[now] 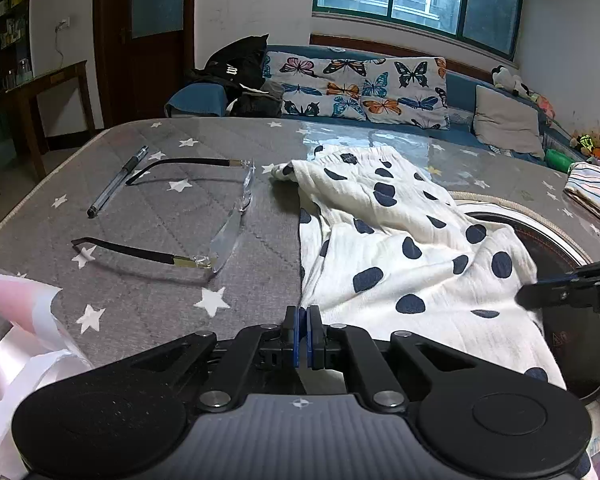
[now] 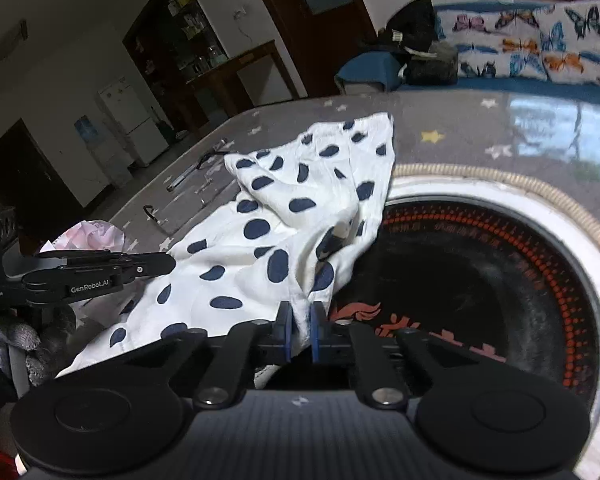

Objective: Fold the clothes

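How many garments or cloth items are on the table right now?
2. The polka-dot garment lies mid-table, partly over the round cooktop, pinched by the right gripper. A striped folded cloth sits at the table's far right edge. Others may be out of view.

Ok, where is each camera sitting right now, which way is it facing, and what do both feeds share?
Left wrist: behind the shut left claw, facing across the grey star-print table toward the window; the right claw enters at right.
Right wrist: behind the right claw, shut on the white navy-dotted garment, facing over the round black cooktop; the left claw enters at left.
Shared: garment, table, cooktop, clear rimless glasses.
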`<action>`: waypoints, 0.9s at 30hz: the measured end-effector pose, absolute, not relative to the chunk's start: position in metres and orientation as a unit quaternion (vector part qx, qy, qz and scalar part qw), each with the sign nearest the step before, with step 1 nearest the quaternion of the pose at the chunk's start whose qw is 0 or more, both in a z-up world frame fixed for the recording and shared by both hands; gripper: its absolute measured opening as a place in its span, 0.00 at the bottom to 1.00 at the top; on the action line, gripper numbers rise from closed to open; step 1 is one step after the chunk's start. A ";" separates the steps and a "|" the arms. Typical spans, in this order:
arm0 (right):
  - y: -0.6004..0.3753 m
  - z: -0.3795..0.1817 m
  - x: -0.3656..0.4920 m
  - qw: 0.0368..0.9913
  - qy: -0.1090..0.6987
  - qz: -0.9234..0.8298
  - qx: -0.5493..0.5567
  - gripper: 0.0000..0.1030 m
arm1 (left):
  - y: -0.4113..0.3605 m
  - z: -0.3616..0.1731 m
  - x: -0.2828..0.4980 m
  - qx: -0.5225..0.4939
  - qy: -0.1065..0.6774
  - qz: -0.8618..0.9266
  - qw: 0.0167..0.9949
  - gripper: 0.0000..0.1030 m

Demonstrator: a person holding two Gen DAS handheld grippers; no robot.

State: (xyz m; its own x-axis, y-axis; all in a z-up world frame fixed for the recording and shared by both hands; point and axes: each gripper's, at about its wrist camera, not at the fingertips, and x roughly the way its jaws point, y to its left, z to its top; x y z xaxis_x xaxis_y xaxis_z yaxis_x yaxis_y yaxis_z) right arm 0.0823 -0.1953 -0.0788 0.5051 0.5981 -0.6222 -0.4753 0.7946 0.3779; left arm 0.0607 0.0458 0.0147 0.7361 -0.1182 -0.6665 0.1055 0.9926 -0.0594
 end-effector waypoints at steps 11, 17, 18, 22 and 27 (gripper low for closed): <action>-0.207 -0.062 0.062 0.893 0.384 0.235 0.015 0.09 | 0.033 0.013 0.055 0.029 0.350 -0.057 0.935 0.04; -0.205 -0.047 0.050 0.900 0.362 0.244 0.016 0.16 | 0.045 0.034 0.027 0.000 0.335 -0.069 0.940 0.05; -0.201 -0.043 0.046 0.899 0.358 0.253 0.007 0.17 | 0.044 0.039 0.020 0.001 0.330 -0.074 0.941 0.05; -0.181 -0.034 0.030 0.881 0.355 0.311 -0.026 0.25 | 0.031 0.055 -0.014 -0.002 0.305 -0.128 0.944 0.05; -0.145 -0.040 0.005 0.838 0.369 0.395 -0.072 0.27 | 0.004 0.052 -0.046 0.033 0.300 -0.208 0.930 0.08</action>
